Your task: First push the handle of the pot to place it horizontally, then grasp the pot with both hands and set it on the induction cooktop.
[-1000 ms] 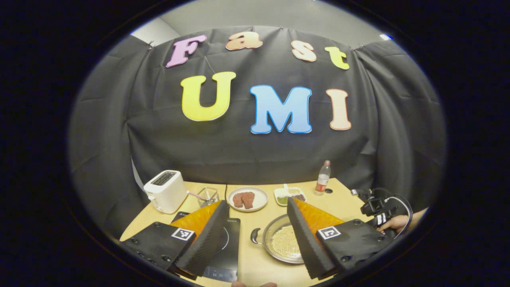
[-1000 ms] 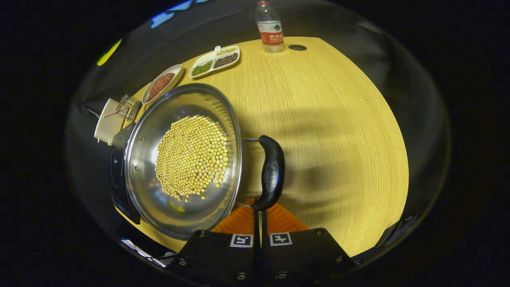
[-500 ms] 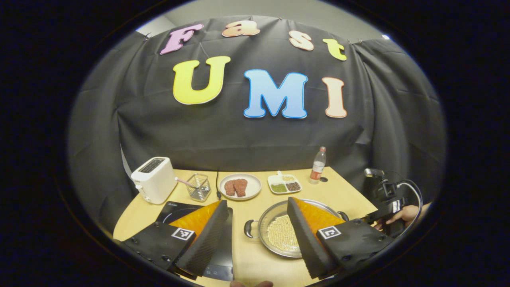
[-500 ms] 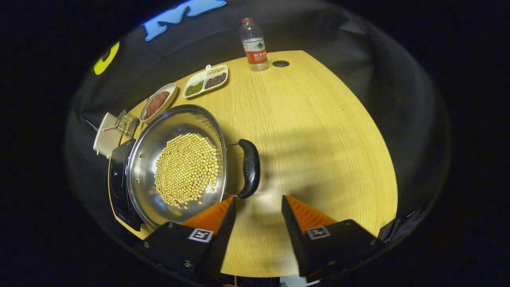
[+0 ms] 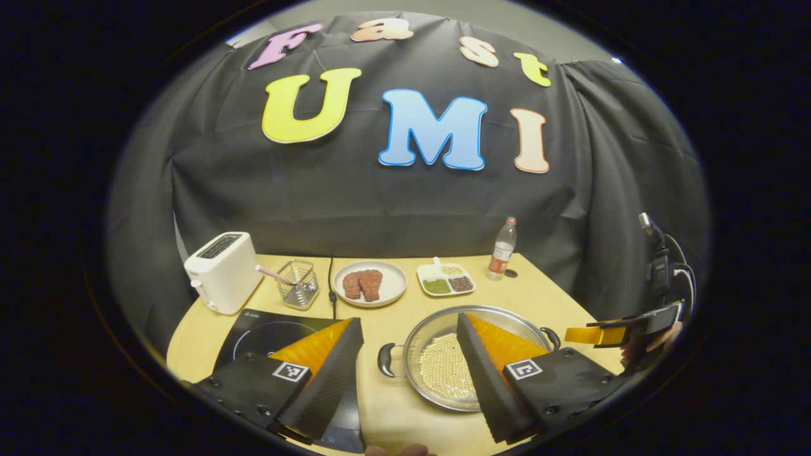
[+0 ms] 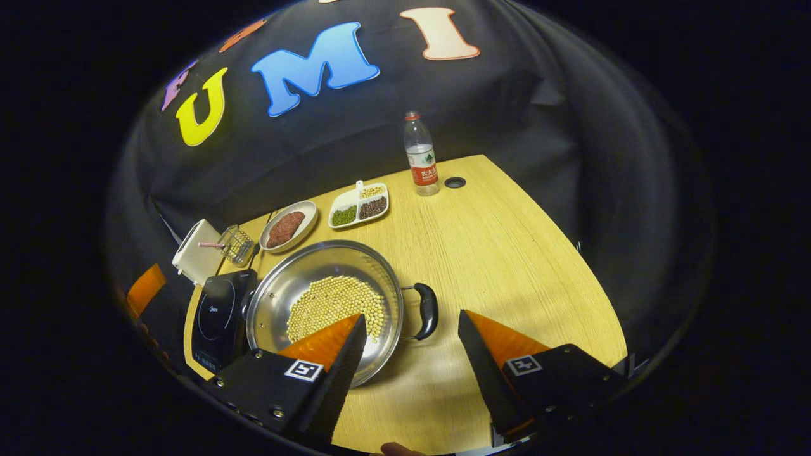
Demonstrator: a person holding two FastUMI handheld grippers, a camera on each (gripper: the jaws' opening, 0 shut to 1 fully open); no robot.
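Observation:
A steel pot [image 5: 437,364] with pale beans in it stands on the wooden table [image 5: 396,405], just right of the black induction cooktop [image 5: 266,332]. Its two black handles [image 5: 386,360] point left and right. My left gripper [image 5: 408,320] is open above the table's near edge, with the pot's left handle seen between its fingers and no contact. In the right gripper view the pot [image 6: 317,288] lies ahead to the left, its near handle [image 6: 429,310] just past my open right gripper [image 6: 412,316], which holds nothing. The cooktop [image 6: 215,313] is left of the pot.
Along the back of the table stand a white toaster [image 5: 218,269], a wire basket [image 5: 298,285], a plate of meat [image 5: 369,283], a divided dish [image 5: 445,280] and a water bottle [image 5: 502,249]. Bare tabletop [image 6: 507,253] lies right of the pot. The right gripper [image 5: 608,332] and its hand are at the far right.
My right gripper, shut against the pot's handle a second ago, has opened and drawn back and up. The left gripper has also pulled back. The pot stays on the table.

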